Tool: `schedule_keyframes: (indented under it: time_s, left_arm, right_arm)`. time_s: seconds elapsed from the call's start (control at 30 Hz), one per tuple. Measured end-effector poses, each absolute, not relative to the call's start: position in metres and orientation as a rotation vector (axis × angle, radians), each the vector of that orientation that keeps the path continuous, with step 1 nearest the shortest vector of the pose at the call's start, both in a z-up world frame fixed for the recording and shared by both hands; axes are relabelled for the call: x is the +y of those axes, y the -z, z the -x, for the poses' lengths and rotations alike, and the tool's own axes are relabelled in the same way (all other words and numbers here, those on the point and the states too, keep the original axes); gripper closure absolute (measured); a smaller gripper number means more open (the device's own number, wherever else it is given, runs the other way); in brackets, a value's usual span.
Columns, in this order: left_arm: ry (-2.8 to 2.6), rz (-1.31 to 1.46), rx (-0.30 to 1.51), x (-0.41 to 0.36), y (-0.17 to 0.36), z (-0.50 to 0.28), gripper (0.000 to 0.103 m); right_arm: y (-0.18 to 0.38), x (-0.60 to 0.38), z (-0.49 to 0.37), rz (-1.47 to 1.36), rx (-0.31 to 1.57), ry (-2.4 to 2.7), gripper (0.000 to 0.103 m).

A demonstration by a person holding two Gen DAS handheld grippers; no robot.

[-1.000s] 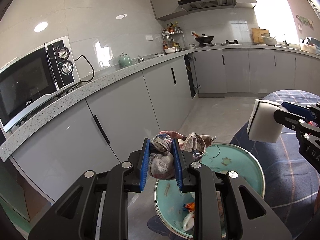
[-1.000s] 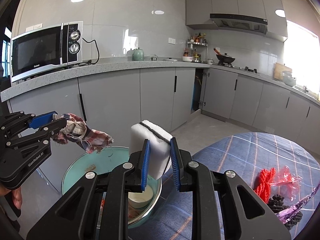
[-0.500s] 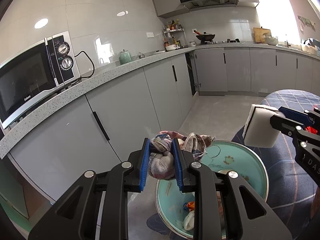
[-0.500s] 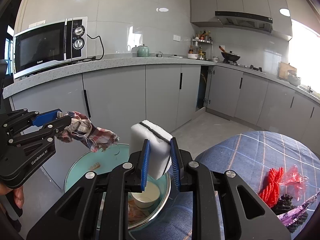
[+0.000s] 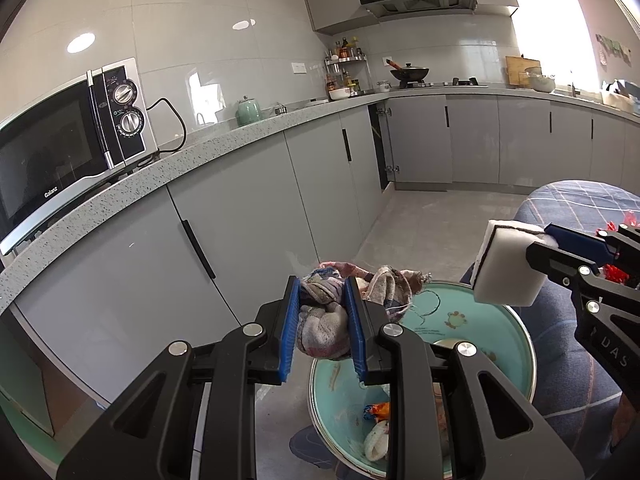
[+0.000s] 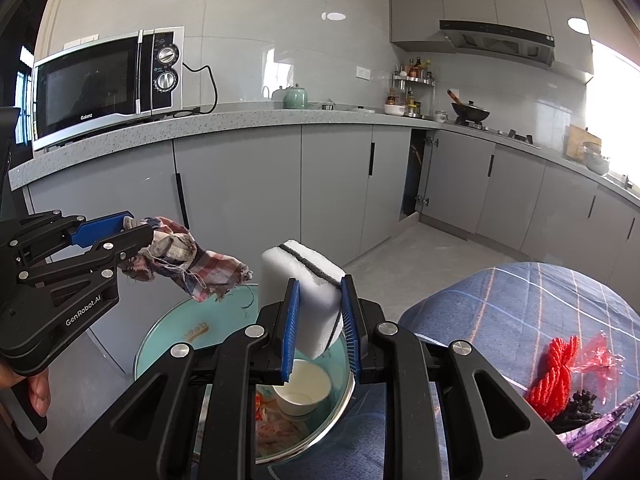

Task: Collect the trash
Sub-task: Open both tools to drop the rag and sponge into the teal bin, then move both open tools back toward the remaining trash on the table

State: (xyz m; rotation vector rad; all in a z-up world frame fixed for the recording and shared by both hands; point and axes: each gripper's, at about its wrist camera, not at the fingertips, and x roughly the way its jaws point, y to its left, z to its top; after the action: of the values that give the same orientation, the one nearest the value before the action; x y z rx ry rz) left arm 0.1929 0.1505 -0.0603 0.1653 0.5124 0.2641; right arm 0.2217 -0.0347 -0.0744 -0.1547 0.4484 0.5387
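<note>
My left gripper [image 5: 322, 326] is shut on a crumpled plaid rag [image 5: 326, 320], held above the near rim of a teal bin [image 5: 472, 320]. In the right wrist view the same rag [image 6: 188, 264] hangs from the left gripper [image 6: 138, 234] over the bin [image 6: 172, 336]. My right gripper [image 6: 318, 326] is shut on a white sponge with a dark stripe [image 6: 308, 280], also above the bin; the sponge [image 5: 506, 266] shows at the right of the left wrist view. Inside the bin lie a white paper cup [image 6: 304, 390] and wrappers [image 5: 376, 410].
Grey kitchen cabinets [image 5: 248, 216] and a speckled counter with a microwave [image 6: 108, 84] stand behind the bin. A table with a blue checked cloth [image 6: 520, 304] lies to the right, bearing red yarn [image 6: 554, 372], red plastic wrap [image 6: 598, 356] and a dark bundle [image 6: 580, 410]. A hand [image 6: 38, 394] grips the left tool.
Both grippers keep their grips and stay over the bin. The views have shifted only slightly; the sponge sits a little lower in the left wrist view.
</note>
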Motion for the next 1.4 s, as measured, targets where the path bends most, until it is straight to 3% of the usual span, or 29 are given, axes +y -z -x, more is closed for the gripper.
schedule_keyframes:
  time_s: [0.17,0.23,0.3,0.37,1.23,1.4]
  left_arm:
    - [-0.259,-0.167,0.518,0.151,0.062,-0.195,0.075]
    - [-0.265,-0.167,0.517,0.151,0.062,-0.196,0.068]
    - [-0.271,-0.172,0.513,0.151,0.062,-0.196,0.052]
    - [-0.280,-0.174,0.507,0.150,0.062,-0.195,0.048]
    - [-0.280,-0.188,0.509,0.146,0.062,-0.193,0.042]
    - [-0.281,-0.197,0.505,0.142,0.063,-0.193,0.036]
  right_arm:
    - [0.076,-0.030,-0.222,0.165,0.456,-0.553,0.078]
    - [0.077,-0.029,-0.223,0.171,0.460,-0.559,0.074]
    - [0.080,-0.028,-0.223,0.176,0.465,-0.555,0.062]
    - [0.082,-0.029,-0.225,0.170,0.478,-0.553,0.062]
    - [0.085,-0.039,-0.221,0.170,0.488,-0.525,0.059]
    - [0.086,-0.041,-0.219,0.167,0.491,-0.520,0.058]
